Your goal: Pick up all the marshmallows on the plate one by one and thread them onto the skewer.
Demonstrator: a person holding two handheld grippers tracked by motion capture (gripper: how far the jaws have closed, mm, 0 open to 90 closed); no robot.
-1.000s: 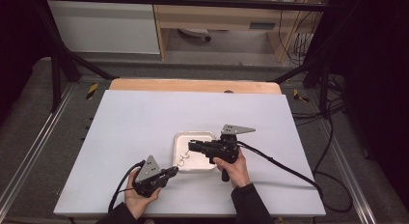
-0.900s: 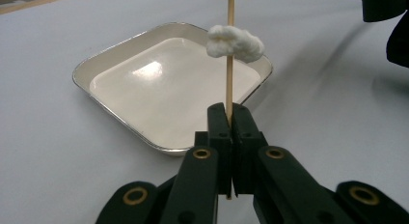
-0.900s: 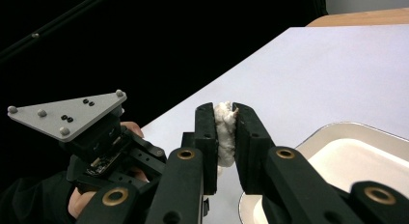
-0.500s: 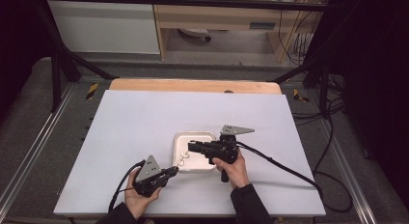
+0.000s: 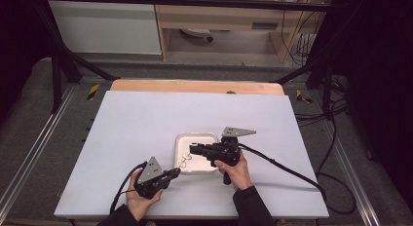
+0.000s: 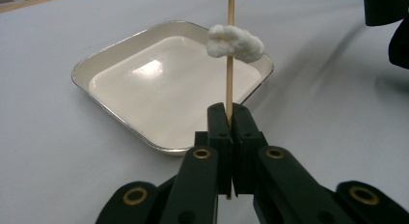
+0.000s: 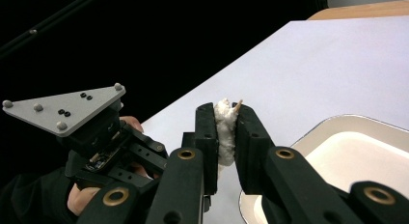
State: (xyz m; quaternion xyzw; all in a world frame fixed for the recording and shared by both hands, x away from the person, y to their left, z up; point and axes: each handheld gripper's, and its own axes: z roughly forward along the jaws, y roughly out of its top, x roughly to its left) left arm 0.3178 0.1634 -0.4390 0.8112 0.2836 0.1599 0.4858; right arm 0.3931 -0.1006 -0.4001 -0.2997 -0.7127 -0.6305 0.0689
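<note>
High view is showing a white tabletop (image 5: 146, 133) with a strip of bare wood along its far edge; around it are standing a dark metal frame and grey floor, with a pale cabinet and a wooden shelf behind, and many cables are hanging at the right side.

I am counting one tray (image 5: 182, 141), two grippers, one thin wooden skewer and, on it, two white soft pieces that I can see. The tray is shallow and white, with a metal rim, and it is lying near the middle of the near half of the tabletop.

My left gripper (image 5: 176, 172) is resting close to the near edge, and its jaws are pressing together on the lower end of the skewer (image 6: 230, 64). The skewer is rising over the near rim of the tray. One white piece (image 6: 235, 42) is sitting on the stick above the tray. My right gripper (image 7: 225, 125) is coming over the tray from the right, with its jaws almost closed and squeezing the other white piece (image 7: 224, 127) at the skewer's tip.

In the left gripper view the top of the skewer and the upper piece are being cut off by the picture edge. In the high view the skewer and pieces are too small to read well. What the soft pieces are made of, I cannot tell.
</note>
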